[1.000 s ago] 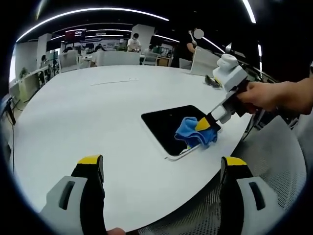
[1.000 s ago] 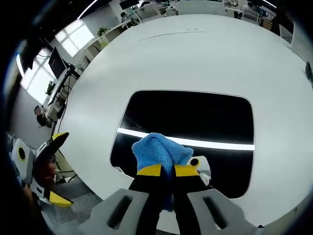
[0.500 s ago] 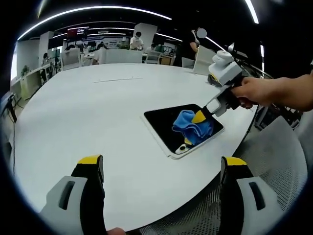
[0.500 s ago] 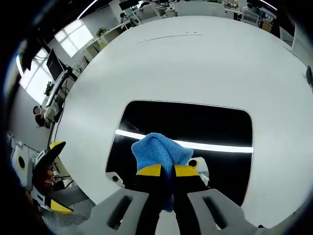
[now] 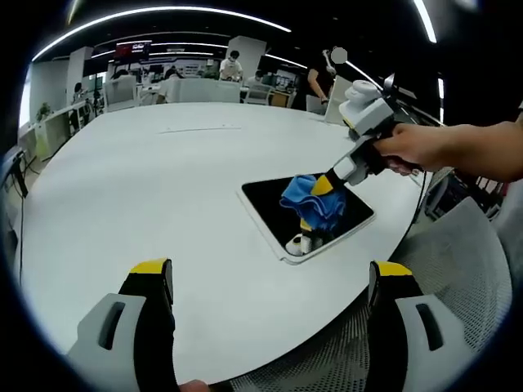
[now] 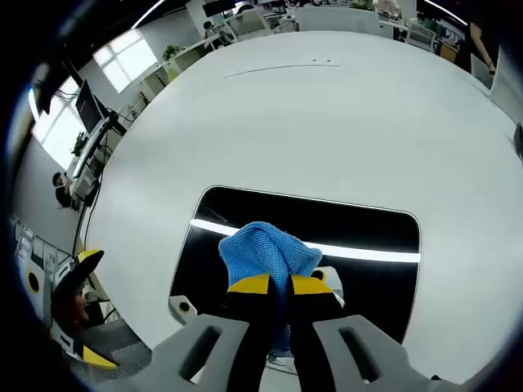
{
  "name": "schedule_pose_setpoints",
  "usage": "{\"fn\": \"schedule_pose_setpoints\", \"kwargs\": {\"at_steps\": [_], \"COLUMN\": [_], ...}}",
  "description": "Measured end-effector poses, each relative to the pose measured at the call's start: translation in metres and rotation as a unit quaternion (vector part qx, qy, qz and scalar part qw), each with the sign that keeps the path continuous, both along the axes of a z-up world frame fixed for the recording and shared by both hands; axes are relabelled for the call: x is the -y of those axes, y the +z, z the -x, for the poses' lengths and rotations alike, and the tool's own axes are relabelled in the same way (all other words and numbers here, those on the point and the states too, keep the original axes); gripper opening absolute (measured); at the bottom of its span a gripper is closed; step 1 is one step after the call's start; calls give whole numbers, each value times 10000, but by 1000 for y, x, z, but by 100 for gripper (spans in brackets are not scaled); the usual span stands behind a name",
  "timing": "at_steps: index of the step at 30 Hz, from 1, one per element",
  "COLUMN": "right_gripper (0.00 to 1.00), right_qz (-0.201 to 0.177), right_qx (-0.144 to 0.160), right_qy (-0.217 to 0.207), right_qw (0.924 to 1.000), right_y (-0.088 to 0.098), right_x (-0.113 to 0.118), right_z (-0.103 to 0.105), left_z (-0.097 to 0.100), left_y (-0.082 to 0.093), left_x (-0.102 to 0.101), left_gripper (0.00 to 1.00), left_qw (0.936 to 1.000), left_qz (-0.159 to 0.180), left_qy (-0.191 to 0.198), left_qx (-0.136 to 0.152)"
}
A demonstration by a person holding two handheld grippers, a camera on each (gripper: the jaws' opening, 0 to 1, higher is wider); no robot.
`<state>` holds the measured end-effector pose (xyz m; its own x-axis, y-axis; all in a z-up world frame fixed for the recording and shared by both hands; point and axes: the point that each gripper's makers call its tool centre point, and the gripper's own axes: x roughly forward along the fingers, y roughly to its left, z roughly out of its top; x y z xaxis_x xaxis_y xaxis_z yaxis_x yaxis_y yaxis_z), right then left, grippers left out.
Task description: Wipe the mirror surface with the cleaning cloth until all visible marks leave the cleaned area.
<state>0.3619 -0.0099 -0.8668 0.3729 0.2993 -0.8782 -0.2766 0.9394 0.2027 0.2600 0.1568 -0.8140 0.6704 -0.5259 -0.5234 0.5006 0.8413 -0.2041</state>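
A dark rectangular mirror (image 5: 270,200) (image 6: 368,237) with a white rim lies flat on the white table near its edge. My right gripper (image 6: 279,286) (image 5: 325,183) is shut on a blue cleaning cloth (image 6: 265,249) (image 5: 310,202), which hangs bunched from its tips over the mirror's near half. A hand holds that gripper from the right in the left gripper view. My left gripper (image 5: 270,273) stands open low over the table's near edge, well short of the mirror, with nothing between its fingers. It also appears at the lower left (image 6: 69,278) of the right gripper view.
The big white oval table (image 5: 122,180) stretches far beyond the mirror. A grey mesh chair (image 5: 458,269) sits by the table's right edge. Desks, chairs and people stand at the far end of the office (image 5: 204,82).
The right gripper has drawn the cloth back from the mirror's near corner toward its middle and lifted higher. The left gripper has stayed put.
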Motion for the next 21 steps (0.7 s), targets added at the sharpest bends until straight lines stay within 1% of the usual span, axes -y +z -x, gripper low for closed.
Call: {"fn": "schedule_pose_setpoints", "kwargs": {"at_steps": [9,12,17,21], "right_gripper": [2,2,2,2], "right_qz": [38,87,92,78], "right_qx": [41,69,108,121], "right_qy": [-12,25,10,-7], "right_qw": [10000,9999,9999,9999], "right_y": [-1,0,1,2], "right_x": [0,-1,-1,-2], "right_z": [-15,-16,-23,-30], "left_z": [-1,-2,-2,-1], "left_y": [0,0,-2,-3], "left_x": [2,0,0,2], "left_gripper": [99,99,99,99], "left_qw": [10000,10000,10000,10000], "left_qz": [-21,-25,-66,-29], "left_qy": [-52,-32,-22,-88], "left_qx": [13,31,22,-27]}}
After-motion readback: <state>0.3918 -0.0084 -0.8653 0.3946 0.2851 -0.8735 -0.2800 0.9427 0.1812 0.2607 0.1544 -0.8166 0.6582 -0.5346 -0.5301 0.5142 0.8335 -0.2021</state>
